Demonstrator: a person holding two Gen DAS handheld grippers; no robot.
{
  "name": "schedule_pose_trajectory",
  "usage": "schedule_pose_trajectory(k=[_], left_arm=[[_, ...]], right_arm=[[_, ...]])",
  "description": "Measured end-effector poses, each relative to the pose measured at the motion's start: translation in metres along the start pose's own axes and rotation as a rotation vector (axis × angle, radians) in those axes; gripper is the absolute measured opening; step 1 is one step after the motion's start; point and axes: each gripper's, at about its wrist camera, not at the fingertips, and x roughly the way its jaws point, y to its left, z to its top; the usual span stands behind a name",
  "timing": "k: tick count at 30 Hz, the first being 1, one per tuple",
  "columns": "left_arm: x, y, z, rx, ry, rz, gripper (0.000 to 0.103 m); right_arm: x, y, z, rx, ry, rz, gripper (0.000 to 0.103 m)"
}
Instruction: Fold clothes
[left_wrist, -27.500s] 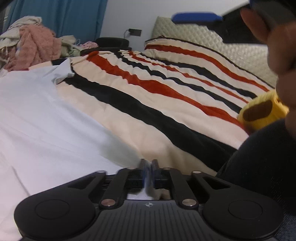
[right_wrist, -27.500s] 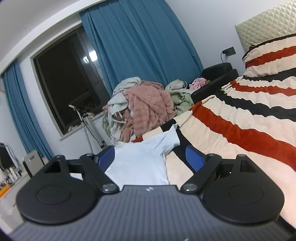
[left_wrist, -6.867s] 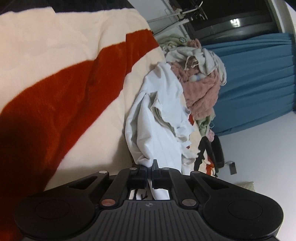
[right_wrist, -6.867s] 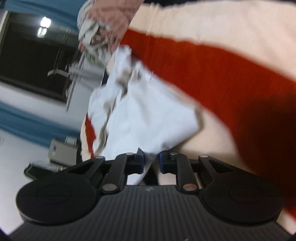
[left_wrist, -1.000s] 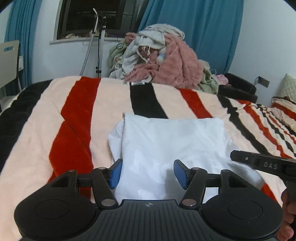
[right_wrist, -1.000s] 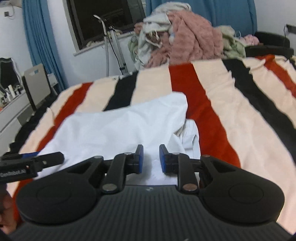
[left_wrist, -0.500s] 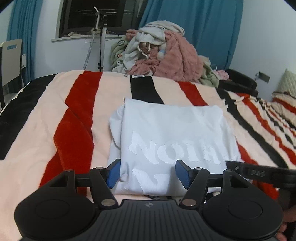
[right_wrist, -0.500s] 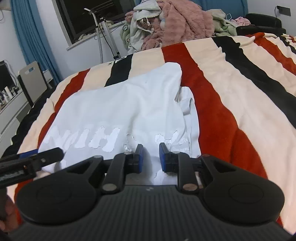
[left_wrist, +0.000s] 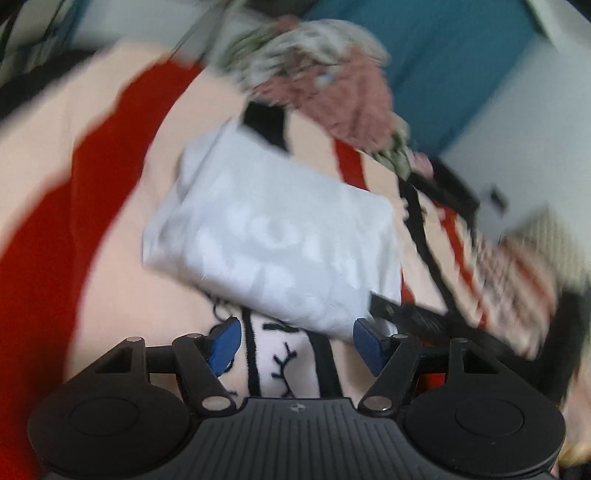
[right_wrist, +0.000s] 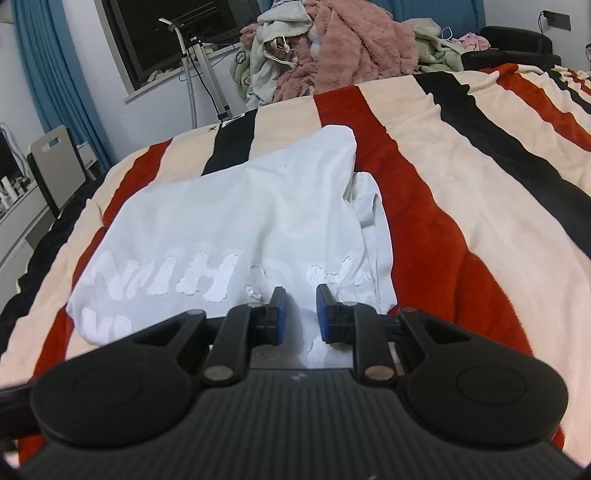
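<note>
Right tongs (right_wrist: 298, 314), blue-padded, stand narrowly parted over the shirt's near edge, gripping nothing. Left tongs (left_wrist: 297, 341) gape wide, empty. The shirt (right_wrist: 236, 236), smooth pale cloth folded into a rough rectangle with chalky white lettering, lies on the fleecy striped blanket (right_wrist: 461, 177). At 12 o'clock, a rumpled clothes heap (right_wrist: 332, 48).

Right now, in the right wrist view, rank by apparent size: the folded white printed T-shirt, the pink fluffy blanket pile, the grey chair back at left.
1. Folded white printed T-shirt, though nearest.
2. Pink fluffy blanket pile.
3. Grey chair back.
</note>
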Motion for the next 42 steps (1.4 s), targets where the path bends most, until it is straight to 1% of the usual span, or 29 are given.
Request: schedule_pose_trajectory(k=[2,4,5,6,7,8,11,13,15,17,18,19,20,21,22,23,26,28,31,33,34,35,36,37,38,39,40,41,42], left_arm=[[0.014,0.028,0.005,-0.175,-0.002,-0.052,0.063],[0.013,0.044,0.009,-0.286,-0.052,-0.09,0.061],[0.013,0.05,0.011,-0.325,-0.069,-0.109,0.058],[0.013,0.056,0.012,-0.363,-0.087,-0.128,0.058],[0.012,0.062,0.014,-0.399,-0.103,-0.145,0.055],[0.012,0.064,0.015,-0.407,-0.114,-0.152,0.048],[0.011,0.059,0.015,-0.36,-0.129,-0.142,0.041],[0.013,0.059,0.016,-0.345,-0.118,-0.112,0.034],[0.013,0.062,0.017,-0.352,-0.118,-0.114,0.03],[0.012,0.064,0.016,-0.364,-0.119,-0.117,0.026],[0.011,0.064,0.016,-0.369,-0.12,-0.119,0.025],[0.01,0.065,0.015,-0.37,-0.122,-0.121,0.025],[0.01,0.065,0.015,-0.371,-0.123,-0.123,0.024],[0.01,0.065,0.015,-0.369,-0.123,-0.121,0.024],[0.009,0.065,0.015,-0.368,-0.124,-0.12,0.024],[0.009,0.065,0.015,-0.37,-0.124,-0.121,0.024],[0.01,0.067,0.018,-0.378,-0.122,-0.124,0.024],[0.011,0.067,0.019,-0.378,-0.123,-0.125,0.024],[0.012,0.068,0.02,-0.386,-0.121,-0.128,0.024],[0.013,0.07,0.022,-0.402,-0.124,-0.14,0.022],[0.013,0.071,0.022,-0.409,-0.126,-0.146,0.021],[0.013,0.071,0.022,-0.412,-0.131,-0.152,0.02],[0.012,0.072,0.023,-0.415,-0.137,-0.158,0.02],[0.011,0.072,0.023,-0.423,-0.14,-0.166,0.019],[0.011,0.073,0.023,-0.43,-0.142,-0.173,0.018],[0.01,0.074,0.023,-0.438,-0.144,-0.181,0.018],[0.01,0.075,0.023,-0.446,-0.146,-0.188,0.017],[0.009,0.076,0.024,-0.453,-0.148,-0.196,0.017],[0.009,0.076,0.024,-0.461,-0.15,-0.203,0.016]], right_arm=[[0.0,-0.001,0.0,0.006,-0.001,0.001,0.02],[0.0,-0.001,0.0,0.011,-0.002,0.001,0.02],[-0.001,-0.002,0.0,0.014,-0.005,0.002,0.02],[-0.001,-0.002,-0.001,0.017,-0.007,0.003,0.02],[-0.002,-0.002,-0.001,0.019,-0.008,0.003,0.02],[-0.002,-0.002,-0.001,0.019,-0.009,0.002,0.02],[-0.002,-0.001,-0.002,0.019,-0.012,-0.002,0.02],[-0.002,0.0,-0.003,0.02,-0.014,-0.004,0.02],[-0.003,-0.001,-0.002,0.032,-0.015,-0.001,0.02],[-0.007,-0.005,0.0,0.084,-0.008,0.02,0.022],[-0.008,-0.007,0.002,0.118,-0.002,0.033,0.025],[-0.011,-0.01,0.003,0.163,0.002,0.056,0.037],[-0.015,-0.014,0.003,0.245,0.001,0.107,0.059],[-0.019,-0.019,0.002,0.327,0.0,0.159,0.071],[-0.023,-0.024,0.001,0.411,0.0,0.212,0.087],[-0.026,-0.026,-0.003,0.495,0.009,0.267,0.092],[-0.024,-0.026,-0.014,0.669,0.109,0.401,0.091],[-0.019,-0.023,-0.021,0.741,0.182,0.467,0.091],[-0.009,-0.021,-0.029,0.792,0.242,0.517,0.091],[0.003,-0.023,-0.031,0.761,0.25,0.486,0.086],[0.009,-0.024,-0.032,0.746,0.254,0.47,0.072],[0.015,-0.025,-0.033,0.739,0.256,0.455,0.068],[0.02,-0.031,-0.035,0.768,0.249,0.447,0.065],[0.025,-0.036,-0.036,0.815,0.243,0.461,0.065],[0.029,-0.041,-0.037,0.854,0.234,0.469,0.061],[0.029,-0.044,-0.036,0.862,0.215,0.456,0.05],[0.029,-0.046,-0.035,0.87,0.195,0.444,0.043],[0.029,-0.049,-0.034,0.88,0.176,0.432,0.038],[0.029,-0.051,-0.035,0.9,0.161,0.426,0.037]])
